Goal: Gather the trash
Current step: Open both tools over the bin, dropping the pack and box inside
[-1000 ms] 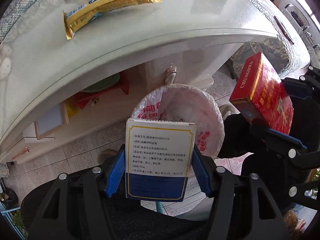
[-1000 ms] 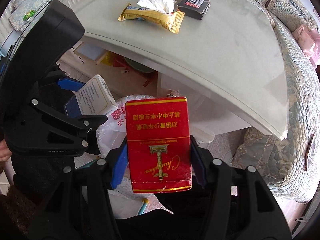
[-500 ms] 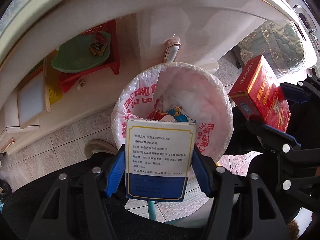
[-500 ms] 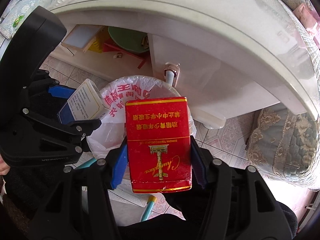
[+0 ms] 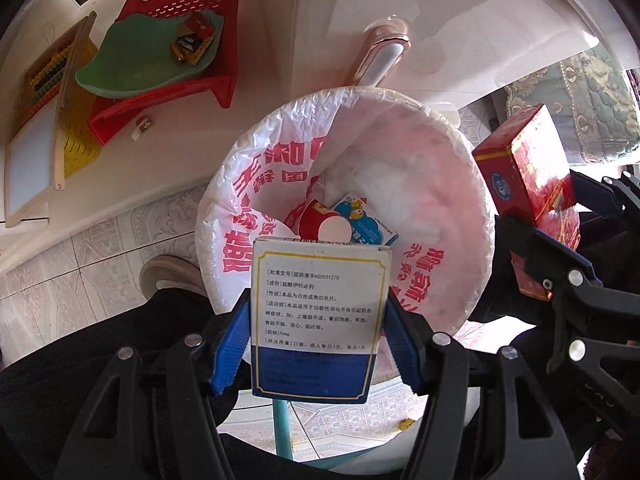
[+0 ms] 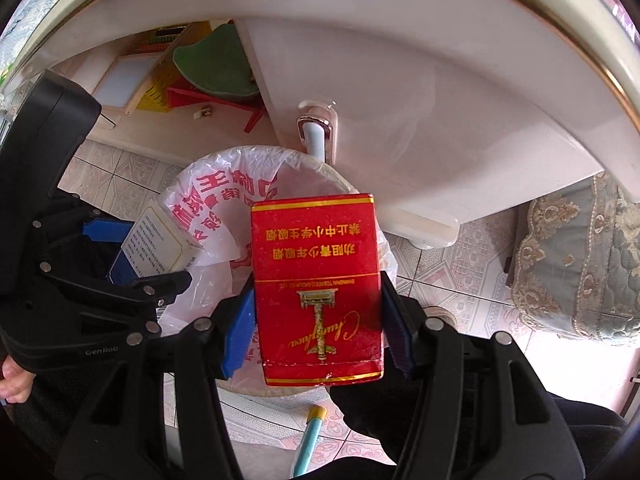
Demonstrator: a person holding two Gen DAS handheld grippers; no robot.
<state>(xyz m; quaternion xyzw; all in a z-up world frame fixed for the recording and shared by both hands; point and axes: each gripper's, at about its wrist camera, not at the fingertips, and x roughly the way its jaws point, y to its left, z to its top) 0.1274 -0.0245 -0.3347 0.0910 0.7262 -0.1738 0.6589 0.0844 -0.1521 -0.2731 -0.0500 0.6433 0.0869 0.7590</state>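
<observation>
Left wrist view: a white box (image 5: 318, 316) is clamped by the left gripper (image 5: 318, 344) above the bin (image 5: 476, 216); a red box (image 6: 318, 292) is clamped by the right gripper (image 6: 318, 320).

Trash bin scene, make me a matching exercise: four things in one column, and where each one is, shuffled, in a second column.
Things:
1. white and blue medicine box
2. red cigarette pack
3. red paper cup
4. green leaf-shaped dish

Places:
A. on the red plastic stool under the table
B. lying inside the bag-lined trash bin
C. clamped in the right gripper
D. clamped in the left gripper

Pairs: 1-D, 2-C, 3-B, 4-A
</observation>
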